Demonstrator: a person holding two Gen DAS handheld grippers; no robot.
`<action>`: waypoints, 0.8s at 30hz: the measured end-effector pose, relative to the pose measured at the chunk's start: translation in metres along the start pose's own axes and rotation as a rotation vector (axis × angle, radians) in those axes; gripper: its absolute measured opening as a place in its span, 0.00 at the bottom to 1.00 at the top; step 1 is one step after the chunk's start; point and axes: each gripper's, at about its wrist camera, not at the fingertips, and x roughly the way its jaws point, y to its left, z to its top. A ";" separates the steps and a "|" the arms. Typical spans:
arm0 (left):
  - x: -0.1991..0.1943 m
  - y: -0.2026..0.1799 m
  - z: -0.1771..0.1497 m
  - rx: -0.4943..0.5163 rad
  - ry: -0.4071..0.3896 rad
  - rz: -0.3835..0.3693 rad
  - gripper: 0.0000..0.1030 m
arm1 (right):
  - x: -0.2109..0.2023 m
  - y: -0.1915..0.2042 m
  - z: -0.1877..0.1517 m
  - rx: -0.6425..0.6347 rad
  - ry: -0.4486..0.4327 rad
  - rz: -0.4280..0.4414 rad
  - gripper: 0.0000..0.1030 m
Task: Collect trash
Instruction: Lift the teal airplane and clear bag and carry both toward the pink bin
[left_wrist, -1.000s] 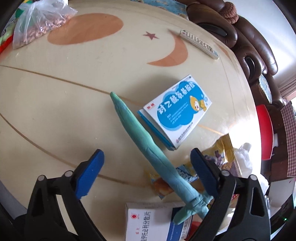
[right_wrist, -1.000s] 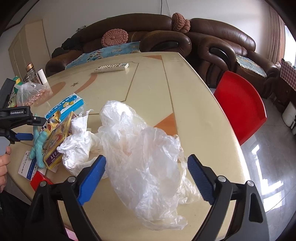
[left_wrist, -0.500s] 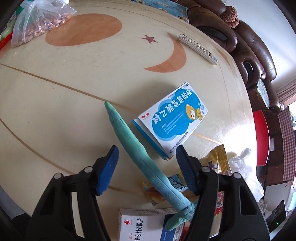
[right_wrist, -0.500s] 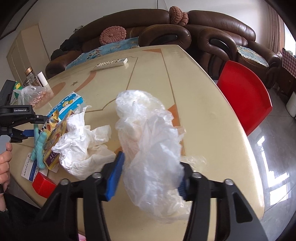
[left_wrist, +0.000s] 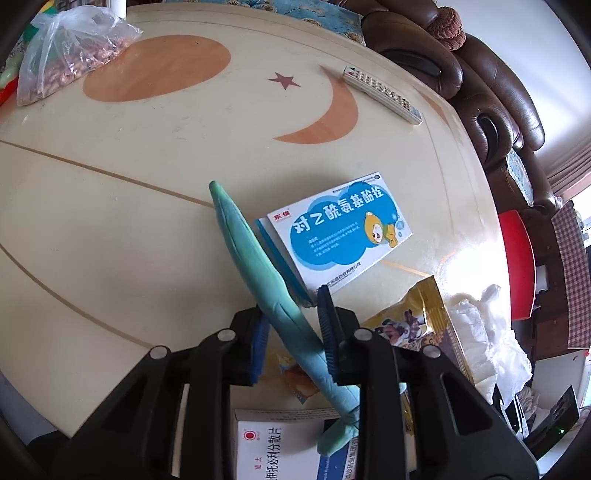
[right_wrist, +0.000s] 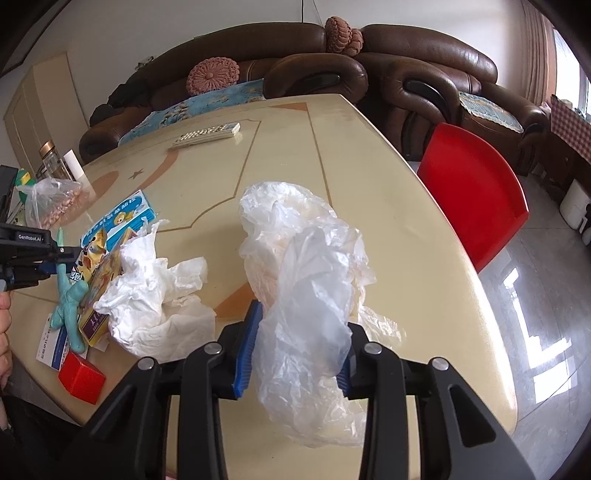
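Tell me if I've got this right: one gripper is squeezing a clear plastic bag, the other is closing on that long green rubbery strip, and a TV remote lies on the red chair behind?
Not quite. The remote control lies on the cream table, not on the red chair; the right wrist view shows it. The rest holds: the right gripper is closing on the clear plastic bag, the left gripper on the green strip.

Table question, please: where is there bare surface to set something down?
Free: the wide stretch of table between the remote and the plastic bag, and around the orange circle. Crowded: the near corner, with the blue box, tissue and green strip.
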 end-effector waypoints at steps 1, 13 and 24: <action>0.000 0.000 0.000 -0.001 0.000 0.000 0.25 | -0.001 0.001 0.000 -0.005 -0.007 -0.009 0.34; -0.030 0.003 -0.006 0.023 -0.077 0.004 0.23 | -0.015 0.004 0.005 0.018 -0.057 -0.015 0.32; -0.060 -0.003 -0.010 0.060 -0.135 -0.033 0.16 | -0.033 0.022 0.008 -0.010 -0.121 -0.043 0.31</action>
